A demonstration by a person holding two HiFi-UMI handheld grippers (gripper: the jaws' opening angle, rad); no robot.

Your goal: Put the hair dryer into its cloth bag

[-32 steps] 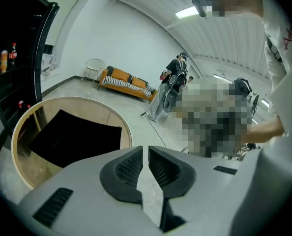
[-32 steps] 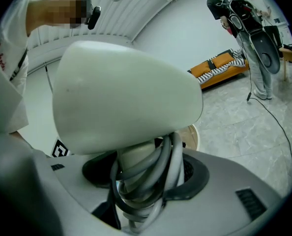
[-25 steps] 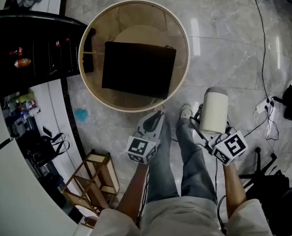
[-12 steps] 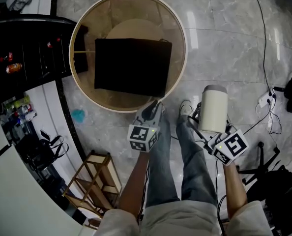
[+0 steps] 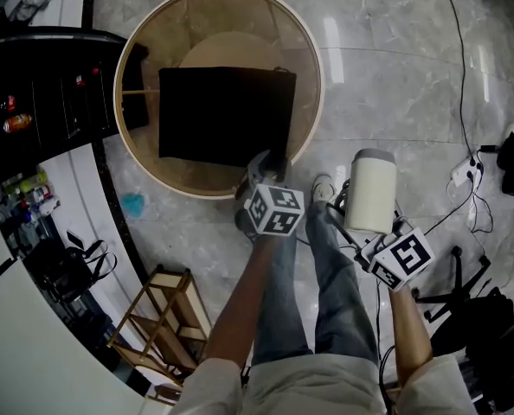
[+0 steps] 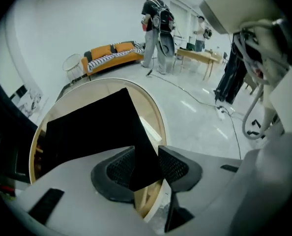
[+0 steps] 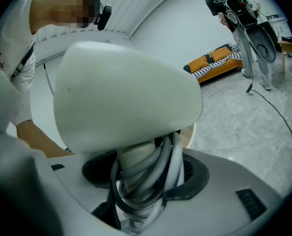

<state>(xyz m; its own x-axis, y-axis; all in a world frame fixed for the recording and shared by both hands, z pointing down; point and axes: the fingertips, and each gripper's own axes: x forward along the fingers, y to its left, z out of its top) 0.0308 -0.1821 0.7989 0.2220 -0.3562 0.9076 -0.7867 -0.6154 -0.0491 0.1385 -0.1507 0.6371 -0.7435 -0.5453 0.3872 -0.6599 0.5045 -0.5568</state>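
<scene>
The black cloth bag (image 5: 227,115) lies flat on a round wooden table (image 5: 313,76). My left gripper (image 5: 261,164) reaches over the table's near rim at the bag's near right corner. In the left gripper view that corner of the bag (image 6: 92,127) stands between the pads (image 6: 119,168); the jaws are opening and a gap shows around the thin cloth. My right gripper (image 5: 361,232) is shut on the handle of the white hair dryer (image 5: 369,193), held upright to the right of the table. Grey cable is wound around the handle (image 7: 146,181) between the jaws.
A black cabinet (image 5: 41,85) stands left of the table, and a small wooden rack (image 5: 166,309) is on the floor below it. Cables (image 5: 465,85) and a power strip (image 5: 460,173) lie on the floor at right. The person's legs stand between the grippers.
My left gripper has moved from beside the legs to the table's near rim, rolled, and now has the bag's corner between its jaws. The right gripper with the dryer has barely moved.
</scene>
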